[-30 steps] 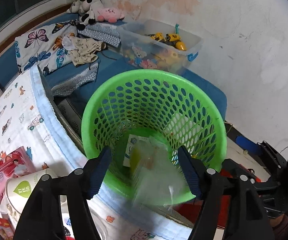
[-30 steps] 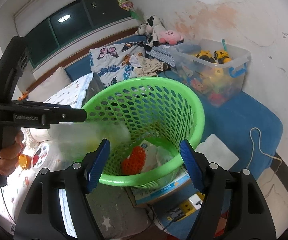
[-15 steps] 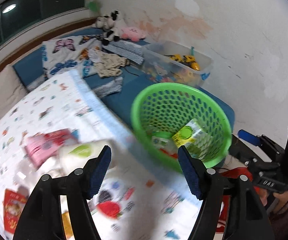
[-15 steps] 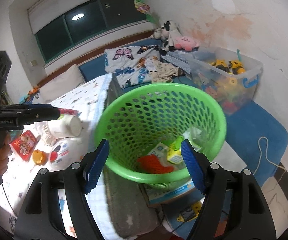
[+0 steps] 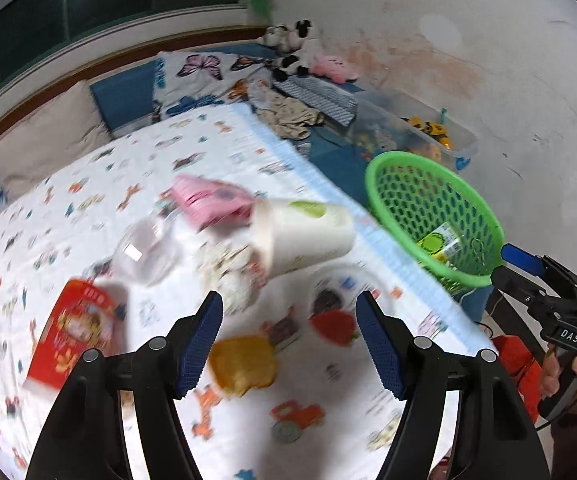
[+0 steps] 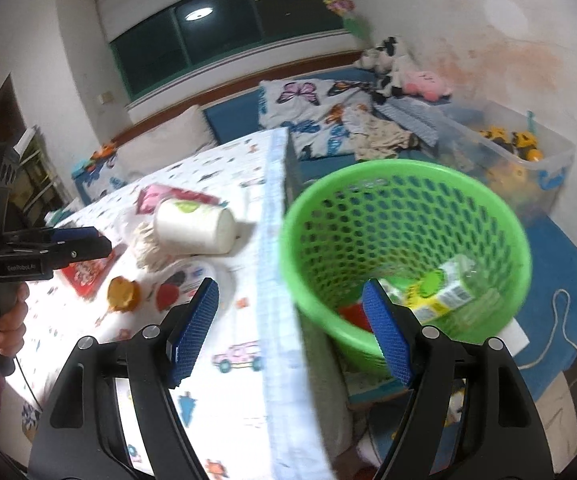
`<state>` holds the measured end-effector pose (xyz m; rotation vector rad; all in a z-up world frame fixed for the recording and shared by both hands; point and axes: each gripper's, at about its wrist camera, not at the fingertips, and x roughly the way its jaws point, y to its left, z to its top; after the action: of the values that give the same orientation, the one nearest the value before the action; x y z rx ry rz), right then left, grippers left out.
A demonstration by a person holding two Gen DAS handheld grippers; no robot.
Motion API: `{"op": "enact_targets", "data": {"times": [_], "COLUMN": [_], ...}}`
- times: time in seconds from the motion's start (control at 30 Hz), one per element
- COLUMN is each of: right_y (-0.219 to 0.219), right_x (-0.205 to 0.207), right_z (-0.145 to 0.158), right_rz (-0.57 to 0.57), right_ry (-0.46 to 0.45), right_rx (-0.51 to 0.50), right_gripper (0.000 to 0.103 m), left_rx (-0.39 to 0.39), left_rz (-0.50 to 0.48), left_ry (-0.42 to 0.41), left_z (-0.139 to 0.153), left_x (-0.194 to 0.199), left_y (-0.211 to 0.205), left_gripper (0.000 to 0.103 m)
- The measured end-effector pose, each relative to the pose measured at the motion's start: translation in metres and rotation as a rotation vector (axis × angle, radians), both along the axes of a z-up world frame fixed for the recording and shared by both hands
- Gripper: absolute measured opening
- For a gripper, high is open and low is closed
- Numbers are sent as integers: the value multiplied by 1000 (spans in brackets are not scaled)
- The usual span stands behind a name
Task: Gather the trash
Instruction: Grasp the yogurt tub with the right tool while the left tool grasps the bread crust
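A green mesh basket point(image 6: 404, 248) stands beside the bed and holds a yellow-green carton point(image 6: 440, 292) and other trash; it also shows in the left wrist view point(image 5: 436, 216). My left gripper point(image 5: 288, 344) is open and empty above the bed, over an orange wrapper point(image 5: 244, 364) and a red-printed lid point(image 5: 334, 312). A white paper cup point(image 5: 304, 236) lies on its side beyond, with a pink pack point(image 5: 212, 204), a clear plastic piece point(image 5: 144, 252) and a red packet point(image 5: 76, 328). My right gripper point(image 6: 290, 332) is open and empty at the bed edge near the basket.
The bed has a patterned white sheet point(image 5: 136, 168). Pillows, clothes and plush toys point(image 5: 292, 44) lie at the far end. A clear bin of toys point(image 5: 420, 132) stands behind the basket. A white cord point(image 6: 560, 320) runs over the blue mat.
My left gripper let a plastic wrapper fall into the basket, then swung left from the basket to above the bed's trash. My right gripper drew back and left a little.
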<state>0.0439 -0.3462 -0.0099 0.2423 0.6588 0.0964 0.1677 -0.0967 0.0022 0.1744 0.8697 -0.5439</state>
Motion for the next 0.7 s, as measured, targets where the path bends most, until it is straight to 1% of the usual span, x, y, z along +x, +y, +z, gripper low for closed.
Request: {"op": "enact_targets", "data": {"times": [0.23,0.33,0.5,0.7], "right_y": [42,56,75,92], "right_x": [20,30,45,61], "right_z": [-7,-12,-26,-42], "right_rz": [115,157,202,237], "right_ry": [25,46,87,133], "right_rx": [-23,-31,-51,-82], "right_gripper": [83,85,88,90], "left_rx": [-9,-17,-28,-27], "left_rz": [60,74,96,101], "left_ry": [34,43,53,63], "left_z": [-17,-21,-25,-31], "left_x": [-3,-5,-9,-12], "left_y": [33,42,55,61], "left_gripper": [67,67,67,67]}}
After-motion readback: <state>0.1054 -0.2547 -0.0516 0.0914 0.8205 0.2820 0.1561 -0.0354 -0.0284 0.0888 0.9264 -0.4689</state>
